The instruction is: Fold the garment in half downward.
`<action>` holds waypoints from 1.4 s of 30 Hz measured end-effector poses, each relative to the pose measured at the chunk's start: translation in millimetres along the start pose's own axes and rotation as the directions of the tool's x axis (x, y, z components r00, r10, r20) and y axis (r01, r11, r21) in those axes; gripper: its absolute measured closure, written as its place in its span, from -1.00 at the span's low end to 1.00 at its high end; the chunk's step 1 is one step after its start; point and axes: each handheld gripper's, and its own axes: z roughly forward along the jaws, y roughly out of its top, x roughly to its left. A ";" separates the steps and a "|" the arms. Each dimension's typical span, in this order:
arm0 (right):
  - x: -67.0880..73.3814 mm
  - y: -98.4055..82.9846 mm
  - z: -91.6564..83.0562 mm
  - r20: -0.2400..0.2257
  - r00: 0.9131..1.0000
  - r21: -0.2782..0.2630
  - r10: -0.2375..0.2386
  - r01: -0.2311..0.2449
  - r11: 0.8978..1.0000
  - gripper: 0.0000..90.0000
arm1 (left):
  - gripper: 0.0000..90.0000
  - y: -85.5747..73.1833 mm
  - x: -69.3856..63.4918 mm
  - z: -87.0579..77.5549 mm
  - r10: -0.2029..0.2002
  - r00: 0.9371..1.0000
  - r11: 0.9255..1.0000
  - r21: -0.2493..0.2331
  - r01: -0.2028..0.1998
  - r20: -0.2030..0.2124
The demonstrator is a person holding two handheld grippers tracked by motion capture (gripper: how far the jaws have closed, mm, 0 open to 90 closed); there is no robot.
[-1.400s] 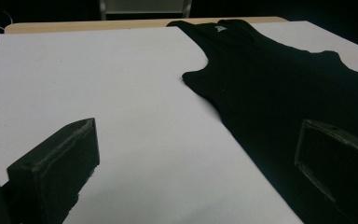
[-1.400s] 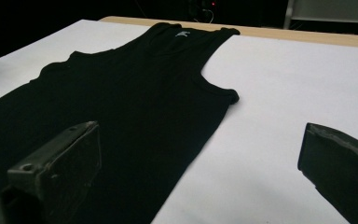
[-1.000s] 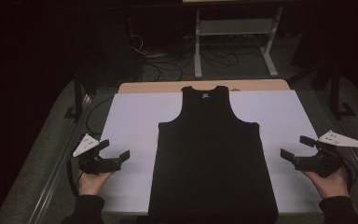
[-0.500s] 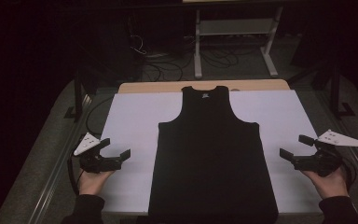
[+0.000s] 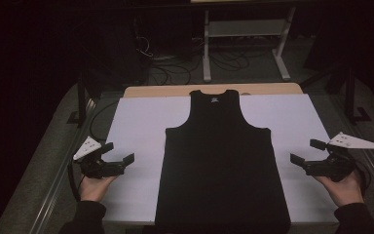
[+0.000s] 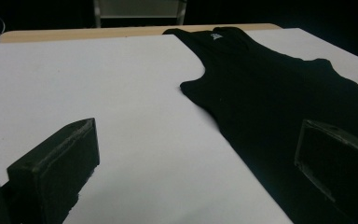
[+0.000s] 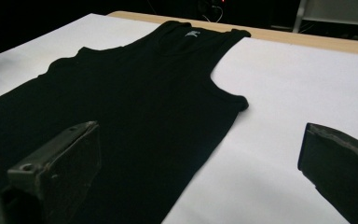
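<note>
A black tank top point(image 5: 222, 165) lies flat in the middle of the high view, on a white sheet point(image 5: 136, 126) that covers the table; its neck is toward the top of the frame and its hem at the bottom edge. The left gripper point(image 5: 116, 158) is at the lower left, the right gripper point(image 5: 306, 151) at the lower right. Both are spread wide and hold nothing, each apart from the cloth.

I think the risk is in the first pinch. The fabric is thin and in two layers, so a jaw may catch only the top layer, or also the white sheet under it. Then the shirt wrinkles or drags sideways.
</note>
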 end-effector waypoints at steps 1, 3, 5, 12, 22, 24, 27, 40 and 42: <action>-0.6 1.2 -1.0 -0.001 1.000 0.001 0.001 -0.001 1.000 -1.00 | -1.00 0.9 -0.7 0.4 0.006 1.000 1.000 0.004 -0.006 0.004; -3.5 3.9 -2.6 -0.003 1.000 0.013 0.003 -0.003 1.000 -1.00 | -1.00 2.6 -2.2 1.5 0.019 1.000 1.000 0.010 -0.019 0.009; -5.0 5.3 -2.6 0.003 1.000 0.021 -0.002 0.002 1.000 -1.00 | -1.00 3.8 -2.8 3.0 0.027 1.000 1.000 0.016 -0.027 0.015; -6.2 10.8 -2.9 0.002 1.000 0.018 -0.013 0.013 1.000 -1.00 | -1.00 8.9 -2.8 9.6 0.041 0.999 0.999 0.031 -0.042 0.023; -5.7 25.8 1.8 -0.028 0.999 0.026 -0.020 0.021 0.999 -1.00 | -1.00 16.0 -1.8 19.9 0.035 0.998 0.998 0.043 -0.036 0.043; -4.7 28.2 3.1 -0.032 0.999 0.025 -0.027 0.028 0.999 -1.00 | -1.00 17.1 -1.9 22.3 0.036 0.998 0.998 0.046 -0.038 0.047; -3.7 30.8 5.2 -0.039 0.999 0.030 -0.037 0.038 0.999 -1.00 | -1.00 19.1 -2.6 25.6 0.040 0.998 0.998 0.048 -0.043 0.057; -6.1 51.6 6.9 -0.046 0.997 0.022 -0.069 0.070 0.997 -1.00 | -1.00 37.5 -7.3 29.2 0.078 0.995 0.996 0.045 -0.081 0.064; -6.6 55.5 7.4 -0.048 0.996 0.019 -0.070 0.071 0.997 -1.00 | -1.00 40.1 -7.7 31.2 0.080 0.994 0.996 0.045 -0.083 0.069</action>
